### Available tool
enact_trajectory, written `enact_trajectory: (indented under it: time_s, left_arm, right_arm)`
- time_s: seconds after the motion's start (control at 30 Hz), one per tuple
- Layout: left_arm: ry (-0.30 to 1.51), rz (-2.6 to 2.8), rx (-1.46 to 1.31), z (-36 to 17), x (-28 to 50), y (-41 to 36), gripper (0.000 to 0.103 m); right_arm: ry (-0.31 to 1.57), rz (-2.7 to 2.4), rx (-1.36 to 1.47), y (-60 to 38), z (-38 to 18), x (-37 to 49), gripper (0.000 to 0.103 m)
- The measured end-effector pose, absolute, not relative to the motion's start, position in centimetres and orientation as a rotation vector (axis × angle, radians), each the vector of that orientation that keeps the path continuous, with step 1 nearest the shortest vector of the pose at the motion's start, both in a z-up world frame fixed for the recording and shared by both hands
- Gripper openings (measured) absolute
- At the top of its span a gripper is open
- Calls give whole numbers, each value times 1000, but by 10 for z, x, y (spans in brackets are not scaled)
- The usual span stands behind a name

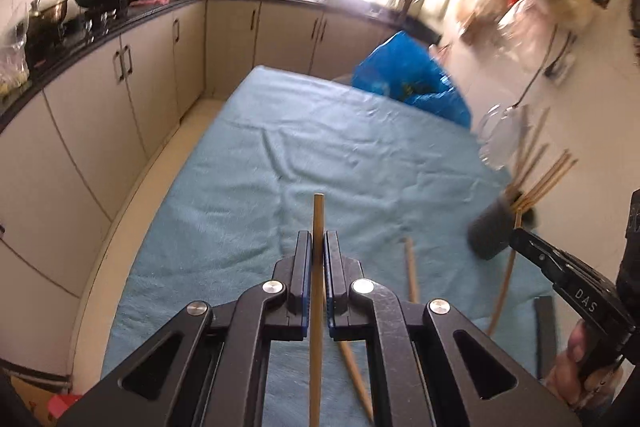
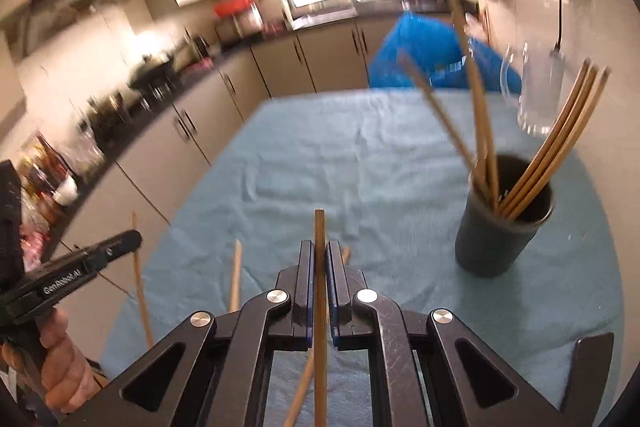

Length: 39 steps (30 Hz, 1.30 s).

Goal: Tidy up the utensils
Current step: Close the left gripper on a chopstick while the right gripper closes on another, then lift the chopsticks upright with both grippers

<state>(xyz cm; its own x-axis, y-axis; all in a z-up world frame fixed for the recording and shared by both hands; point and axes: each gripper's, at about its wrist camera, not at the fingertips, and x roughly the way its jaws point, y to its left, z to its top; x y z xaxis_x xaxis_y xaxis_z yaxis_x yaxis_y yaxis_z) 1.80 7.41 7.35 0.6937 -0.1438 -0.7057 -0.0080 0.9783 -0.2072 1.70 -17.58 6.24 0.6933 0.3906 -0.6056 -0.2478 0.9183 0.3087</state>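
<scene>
Each tool [image 1: 318,241] [image 2: 319,251] apparently pinches a chopstick [image 1: 317,267] [image 2: 319,291]

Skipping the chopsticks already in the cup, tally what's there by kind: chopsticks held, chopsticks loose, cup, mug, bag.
Chopsticks held: 2, one in left tool, one in right tool
Chopsticks loose on cloth: 2
Cup: 1
Glass mug: 1
Blue bag: 1
Total: 7

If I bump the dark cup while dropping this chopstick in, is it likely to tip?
Possibly. The dark cup is tall and narrow, and the chopsticks in it lean far past its rim toward one side, so it looks top-heavy. It stands on a soft, wrinkled blue cloth, which probably grips rather than lets it slide, favouring tipping.
</scene>
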Motion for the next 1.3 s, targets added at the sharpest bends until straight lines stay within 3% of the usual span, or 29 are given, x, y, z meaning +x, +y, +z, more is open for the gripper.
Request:
enact_trajectory:
  time_s: [0.3, 0.9, 1.1, 1.2, 1.3]
  left_arm:
    - [712, -89, -160, 102, -14, 52, 5]
    - [644, -64, -109, 106, -44, 41, 0]
    - [816, -29, -199, 79, -3, 63, 1]
    - [976, -32, -257, 40, 40, 78, 16]
    - [1079, 12, -282, 5, 75, 88, 17]
  right_arm:
    - [522, 369, 212, -183, 91, -34, 6]
    - [478, 382, 196, -198, 96, -57, 6]
    - [495, 376, 220, -203, 92, -54, 6]
    - [490, 379, 221, -203, 94, -55, 6]
    - [489, 381, 221, -202, 94, -56, 6]
